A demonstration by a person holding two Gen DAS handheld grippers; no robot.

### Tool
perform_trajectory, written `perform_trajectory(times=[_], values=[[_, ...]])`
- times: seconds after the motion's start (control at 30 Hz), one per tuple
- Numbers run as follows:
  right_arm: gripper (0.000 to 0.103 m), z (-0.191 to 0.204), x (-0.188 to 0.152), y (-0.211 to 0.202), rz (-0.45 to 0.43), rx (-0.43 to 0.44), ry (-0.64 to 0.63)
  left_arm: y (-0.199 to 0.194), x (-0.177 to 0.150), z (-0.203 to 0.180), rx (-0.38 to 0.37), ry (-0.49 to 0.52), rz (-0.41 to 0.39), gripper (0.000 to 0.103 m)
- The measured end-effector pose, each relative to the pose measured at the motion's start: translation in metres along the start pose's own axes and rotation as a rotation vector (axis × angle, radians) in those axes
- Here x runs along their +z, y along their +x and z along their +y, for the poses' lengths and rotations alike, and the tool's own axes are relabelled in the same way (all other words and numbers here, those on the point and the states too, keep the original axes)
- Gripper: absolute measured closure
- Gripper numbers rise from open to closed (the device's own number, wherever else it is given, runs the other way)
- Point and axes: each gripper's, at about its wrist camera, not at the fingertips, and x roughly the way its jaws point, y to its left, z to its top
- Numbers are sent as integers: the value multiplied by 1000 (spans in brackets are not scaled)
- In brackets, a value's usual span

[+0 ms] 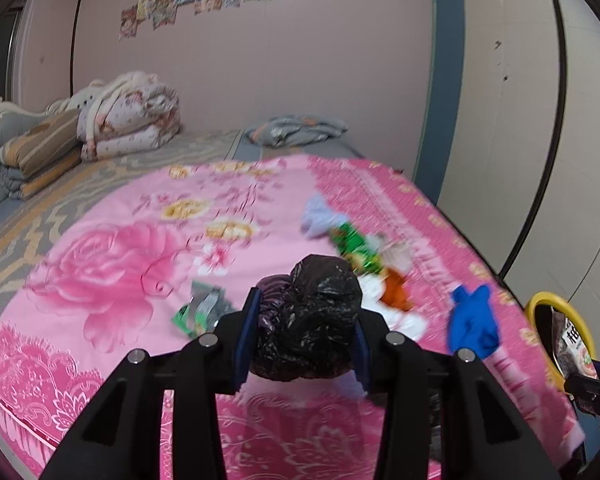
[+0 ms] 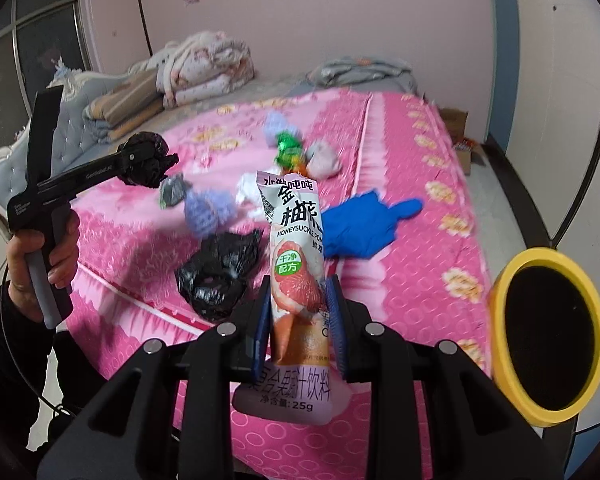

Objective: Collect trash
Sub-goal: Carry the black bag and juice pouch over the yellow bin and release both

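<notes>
Clamped between the blue pads of the right gripper (image 2: 298,322), a pink drink sachet (image 2: 296,248) stands nearly upright, pinched around its middle with the printed top rising well above the fingers and the bottom hanging below them. Off to that gripper's right and slightly below sits the yellow-rimmed bin (image 2: 548,336), its dark mouth tilted toward the bed. The left gripper (image 1: 306,332) is clenched too, squeezing a crumpled black plastic bag (image 1: 312,320) that bulges out above its pads.

Both loads look lifted clear of the pink bedspread (image 1: 112,248), so the step in hand seems to be carrying them to the bin. Doing it well probably means bringing the sachet right over the opening and tipping it so its lower end points into the mouth before letting go; a tall, light packet could catch on the rim. The bag should follow once the right gripper is out of the way, since the bin lies far to the left gripper's right.

Ahead of both grippers more litter waits: a second black bag (image 2: 216,276), a blue glove (image 2: 364,224), green wrappers (image 2: 290,148) and pale lilac wads (image 2: 210,208).
</notes>
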Motion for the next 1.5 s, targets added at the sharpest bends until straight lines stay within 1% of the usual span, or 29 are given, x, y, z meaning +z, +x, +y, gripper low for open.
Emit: perform_trajectory(times=[0.17, 0.3, 0.37, 0.5, 0.67, 0.77, 0.8, 0.9, 1.0, 1.1, 1.2, 1.33, 1.47, 1.5], values=[[78, -18, 15, -39, -97, -35, 23, -23, 25, -30, -35, 22, -62, 65], [78, -35, 26, -72, -182, -87, 44, -38, 52, -63, -90, 28, -108, 65], [78, -42, 32, -87, -223, -112, 48, -43, 61, -76, -109, 35, -125, 65], [78, -65, 41, -117, -291, -177, 93, -52, 81, -115, -154, 72, -164, 65], [78, -106, 54, -148, -348, -250, 179, -51, 104, -161, -246, 108, -152, 65], [78, -134, 61, -166, -371, -279, 236, -50, 111, -186, -278, 137, -148, 65], [78, -145, 62, -171, -377, -294, 257, -47, 114, -200, -303, 149, -144, 65], [78, -175, 67, -185, -399, -345, 301, -44, 121, -224, -347, 161, -135, 65], [78, -206, 71, -194, -405, -379, 349, -37, 129, -256, -400, 177, -121, 65], [78, -233, 71, -198, -402, -414, 383, -28, 131, -282, -420, 201, -121, 65], [78, -254, 66, -194, -396, -453, 414, -12, 129, -308, -450, 216, -93, 65], [78, -284, 49, -178, -357, -483, 472, 16, 112, -337, -479, 235, -35, 65], [78, -309, 27, -149, -281, -475, 532, 49, 89, -361, -497, 256, 38, 65], [78, -313, 21, -142, -266, -471, 544, 62, 80, -368, -499, 264, 68, 65]])
